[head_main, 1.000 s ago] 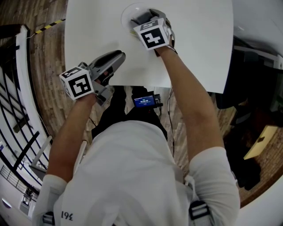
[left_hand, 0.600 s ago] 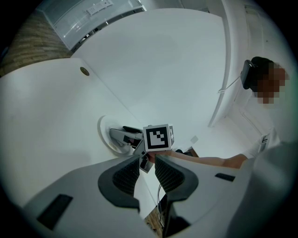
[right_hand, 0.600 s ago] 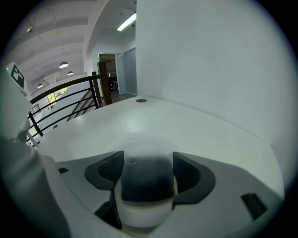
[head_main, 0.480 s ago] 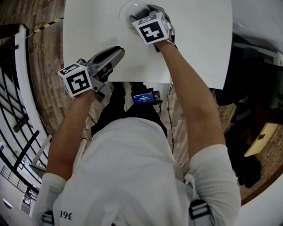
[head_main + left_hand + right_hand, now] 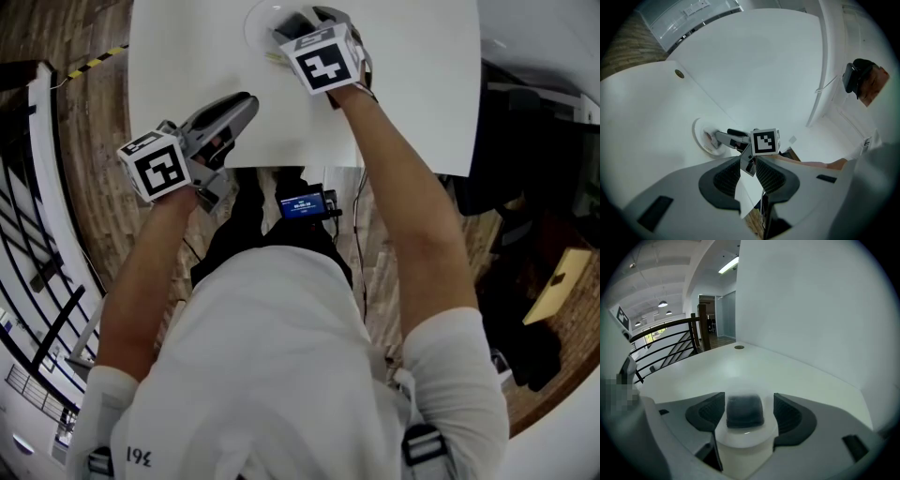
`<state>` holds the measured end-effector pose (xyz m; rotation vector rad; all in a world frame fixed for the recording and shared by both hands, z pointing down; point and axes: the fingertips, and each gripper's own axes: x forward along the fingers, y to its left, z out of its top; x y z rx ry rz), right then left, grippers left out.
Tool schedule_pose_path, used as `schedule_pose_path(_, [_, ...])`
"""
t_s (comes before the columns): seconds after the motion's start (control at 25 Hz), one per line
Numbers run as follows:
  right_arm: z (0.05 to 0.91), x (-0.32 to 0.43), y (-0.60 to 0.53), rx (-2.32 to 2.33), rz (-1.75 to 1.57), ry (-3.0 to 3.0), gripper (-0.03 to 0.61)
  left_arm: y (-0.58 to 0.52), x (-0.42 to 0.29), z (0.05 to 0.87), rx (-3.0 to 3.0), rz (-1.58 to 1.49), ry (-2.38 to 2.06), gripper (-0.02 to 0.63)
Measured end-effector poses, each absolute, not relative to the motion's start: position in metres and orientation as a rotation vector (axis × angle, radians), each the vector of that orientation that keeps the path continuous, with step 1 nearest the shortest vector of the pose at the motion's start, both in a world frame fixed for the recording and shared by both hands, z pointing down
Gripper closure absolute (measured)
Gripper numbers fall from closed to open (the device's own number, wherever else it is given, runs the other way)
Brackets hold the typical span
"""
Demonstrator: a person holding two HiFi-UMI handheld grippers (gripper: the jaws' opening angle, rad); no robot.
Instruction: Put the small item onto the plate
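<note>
On the white table (image 5: 412,94), head view: one plate (image 5: 255,21) at the far edge. The right gripper (image 5: 298,24) reaches over it, marker cube uppermost, with its jaws above the plate's middle. The left gripper (image 5: 242,103) is at the table's near edge, well apart from the plate and pointing toward it. A small lit screen (image 5: 302,206) sits at the person's waist, above the wooden floor (image 5: 94,103).

Left gripper view: jaws drawn close, with only a narrow gap between the pads and nothing in it. Beyond them is the plate, with the right gripper's jaws over it. A round metal disc (image 5: 679,73) is set in the table farther off.

Right gripper view: jaws clamped on the small item (image 5: 745,416), a white round piece with a dark top, one pad at each side. It appears to be held over the plate, though whether it touches the plate cannot be told. A dark railing (image 5: 670,341) stands past the table's far edge.
</note>
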<state>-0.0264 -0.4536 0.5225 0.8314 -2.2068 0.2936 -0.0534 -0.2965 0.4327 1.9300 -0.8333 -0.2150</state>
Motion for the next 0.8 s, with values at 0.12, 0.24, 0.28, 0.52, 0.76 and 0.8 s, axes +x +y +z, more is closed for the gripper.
schedule_pose_path(0.12, [0.518, -0.020, -0.448, 0.844, 0.303, -2.200, 0.252, -0.295, -0.051, 0.428, 1.942, -0.219, -0.826, 0.525])
schedule_pose_path(0.24, [0.510, -0.015, -0.448, 0.857, 0.241, -2.208, 0.252, -0.293, -0.050, 0.425, 1.953, -0.219, -0.819, 0.525])
schedule_pose_path(0.28, [0.509, -0.014, -0.447, 0.855, 0.235, -2.208, 0.252, -0.293, -0.050, 0.424, 1.957, -0.218, -0.819, 0.525])
schedule_pose_path(0.52, [0.487, -0.005, -0.429, 0.854, 0.219, -2.208, 0.254, -0.285, -0.047, 0.410, 1.980, -0.217, -0.841, 0.525])
schedule_pose_path(0.76, [0.453, -0.002, -0.412, 0.868, 0.170, -2.246, 0.457, -0.275, -0.042, 0.389, 2.014, -0.235, -0.830, 0.525])
schedule_pose_path(0.8, [0.446, -0.001, -0.409, 0.874, 0.161, -2.252, 0.505, -0.273, -0.041, 0.384, 2.023, -0.240, -0.823, 0.525])
